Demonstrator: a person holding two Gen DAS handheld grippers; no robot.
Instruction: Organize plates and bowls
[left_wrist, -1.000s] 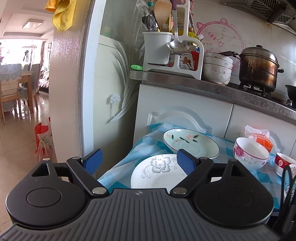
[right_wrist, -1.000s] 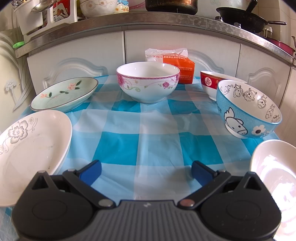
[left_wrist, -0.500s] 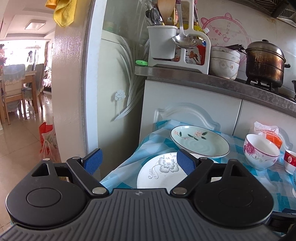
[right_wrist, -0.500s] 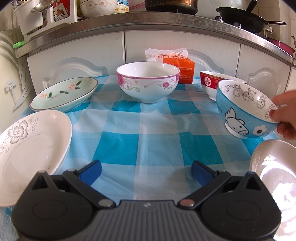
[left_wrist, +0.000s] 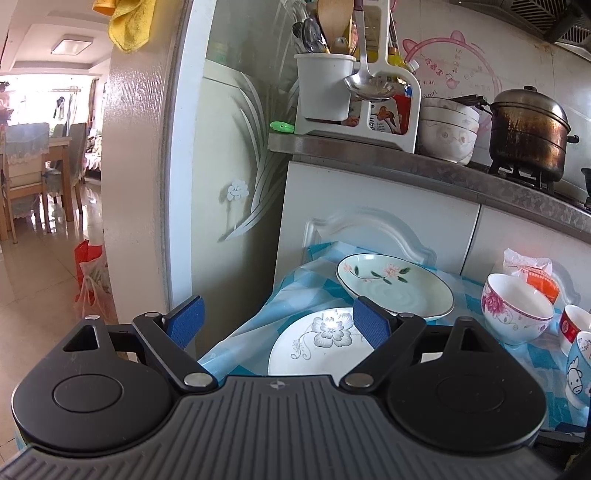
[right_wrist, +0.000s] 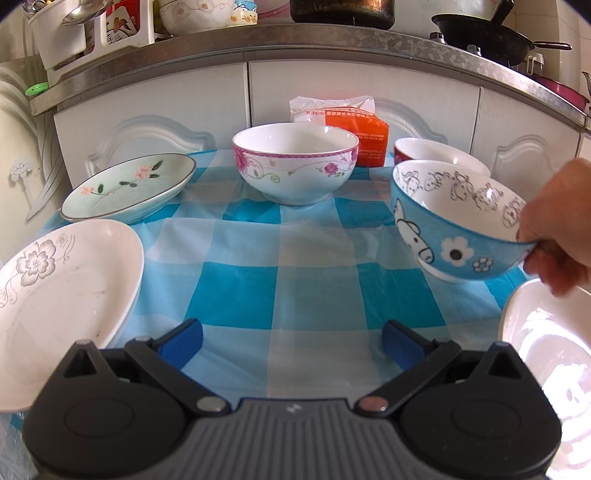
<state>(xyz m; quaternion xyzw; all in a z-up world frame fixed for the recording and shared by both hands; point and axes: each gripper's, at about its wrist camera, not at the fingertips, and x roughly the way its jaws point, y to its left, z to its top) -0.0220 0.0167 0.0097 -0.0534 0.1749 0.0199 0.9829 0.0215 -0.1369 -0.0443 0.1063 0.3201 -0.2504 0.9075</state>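
**Both grippers wide, a bare hand on the blue bowl**

The right hand-held gripper (right_wrist: 291, 341) hangs spread and empty over the checked tabletop (right_wrist: 236, 295); the left hand-held gripper (left_wrist: 277, 319) gapes too, above the white flower plate (left_wrist: 317, 347). A bare hand (right_wrist: 557, 229) tilts the blue cartoon bowl (right_wrist: 458, 221) by its rim. Best wait for it to settle. Open cloth lies ahead; the white plate sits close to the tabletop's left edge.

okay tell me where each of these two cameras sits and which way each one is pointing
Left wrist: sits on the open left gripper, off the table's left corner, facing the cabinets; white flower plate nearest.
Right wrist: sits on the open right gripper, low over the checked tablecloth; a bare hand tilts the blue bowl.
Shared: both plates, pink-flowered bowl.
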